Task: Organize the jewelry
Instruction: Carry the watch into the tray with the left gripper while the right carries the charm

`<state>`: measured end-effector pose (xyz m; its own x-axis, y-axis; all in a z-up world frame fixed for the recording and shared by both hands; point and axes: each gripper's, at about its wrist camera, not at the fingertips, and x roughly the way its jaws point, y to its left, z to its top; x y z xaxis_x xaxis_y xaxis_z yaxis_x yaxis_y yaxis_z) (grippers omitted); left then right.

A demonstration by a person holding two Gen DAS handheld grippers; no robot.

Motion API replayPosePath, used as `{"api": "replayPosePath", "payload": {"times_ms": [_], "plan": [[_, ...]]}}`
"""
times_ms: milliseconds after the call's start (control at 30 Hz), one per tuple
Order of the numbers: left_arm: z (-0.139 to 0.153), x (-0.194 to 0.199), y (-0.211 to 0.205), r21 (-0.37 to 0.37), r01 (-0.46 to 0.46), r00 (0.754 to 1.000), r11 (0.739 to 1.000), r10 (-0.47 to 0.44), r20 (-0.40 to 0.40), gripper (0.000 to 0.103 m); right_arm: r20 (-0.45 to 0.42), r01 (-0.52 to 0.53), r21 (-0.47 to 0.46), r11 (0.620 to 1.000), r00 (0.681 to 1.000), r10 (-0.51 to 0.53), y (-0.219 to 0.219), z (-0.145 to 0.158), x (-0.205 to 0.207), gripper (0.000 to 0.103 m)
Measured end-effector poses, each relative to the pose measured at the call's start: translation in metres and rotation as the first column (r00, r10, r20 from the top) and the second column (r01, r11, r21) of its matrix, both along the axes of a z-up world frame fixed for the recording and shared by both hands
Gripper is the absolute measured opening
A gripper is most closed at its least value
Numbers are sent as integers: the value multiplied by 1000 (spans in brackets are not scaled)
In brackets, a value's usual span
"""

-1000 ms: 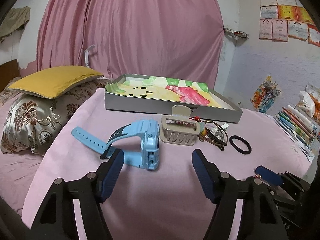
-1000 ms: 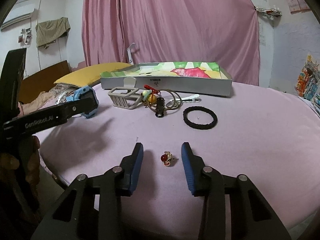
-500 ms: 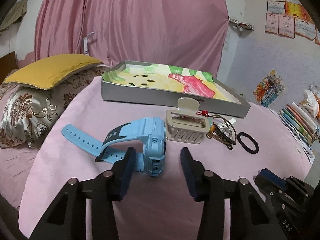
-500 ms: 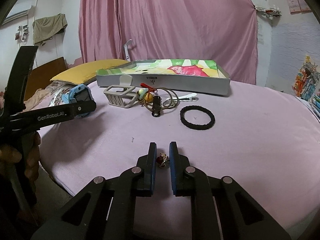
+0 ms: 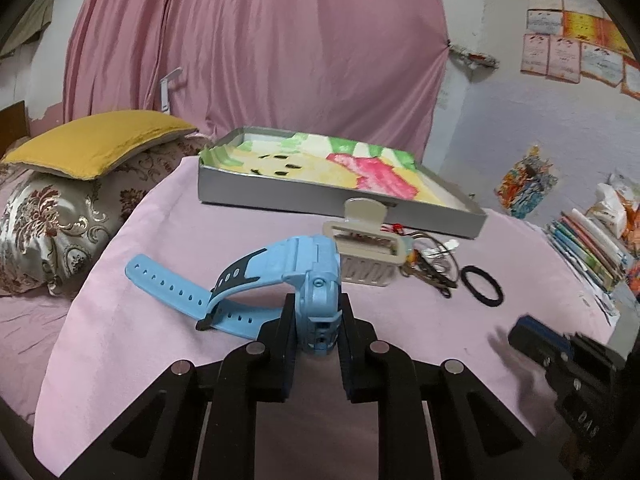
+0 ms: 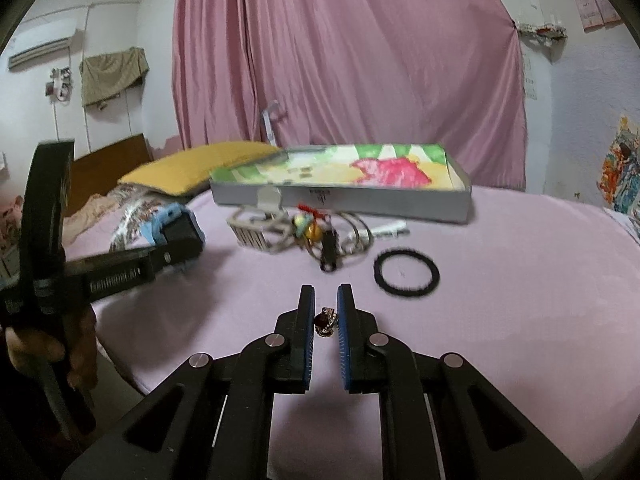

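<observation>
A blue watch (image 5: 316,280) lies on the pink tablecloth, its straps trailing left. My left gripper (image 5: 317,300) is closing on the watch's case, and both pads press its sides. In the right wrist view the left gripper (image 6: 176,240) appears at the left, held by a hand. My right gripper (image 6: 326,292) is shut on a small gold ring with a red stone (image 6: 326,322), just above the cloth. A grey tray with a colourful lining (image 5: 280,196) stands at the back of the table.
A beige hair claw (image 5: 368,256), a tangle of cords and charms (image 5: 432,264) and a black hair tie (image 6: 406,272) lie before the tray. Left of the table are a yellow pillow (image 5: 100,140) and patterned cushion; stacked books (image 5: 588,248) sit right.
The left jaws went from wide apart to pressing the watch's case. The right jaws came together on the ring. Neither hand shifted much.
</observation>
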<state>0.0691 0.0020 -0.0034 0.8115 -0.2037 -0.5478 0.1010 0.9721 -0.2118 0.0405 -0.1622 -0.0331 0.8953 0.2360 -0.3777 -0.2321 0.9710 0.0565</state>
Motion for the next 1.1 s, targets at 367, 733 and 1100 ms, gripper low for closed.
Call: {"api": "replayPosePath", "payload": {"times_ms": [367, 733, 1100], "plan": [[36, -10, -6, 22, -21, 979, 1000, 16, 202, 16, 193, -73, 22, 997, 979, 67, 6, 57, 16, 10], [87, 27, -7, 107, -56, 918, 993, 9, 396, 16, 367, -81, -36, 996, 926, 88, 31, 114, 67, 10], [90, 115, 2, 131, -27, 956, 991, -13, 293, 16, 141, -69, 8, 998, 988, 67, 32, 108, 162, 10]]}}
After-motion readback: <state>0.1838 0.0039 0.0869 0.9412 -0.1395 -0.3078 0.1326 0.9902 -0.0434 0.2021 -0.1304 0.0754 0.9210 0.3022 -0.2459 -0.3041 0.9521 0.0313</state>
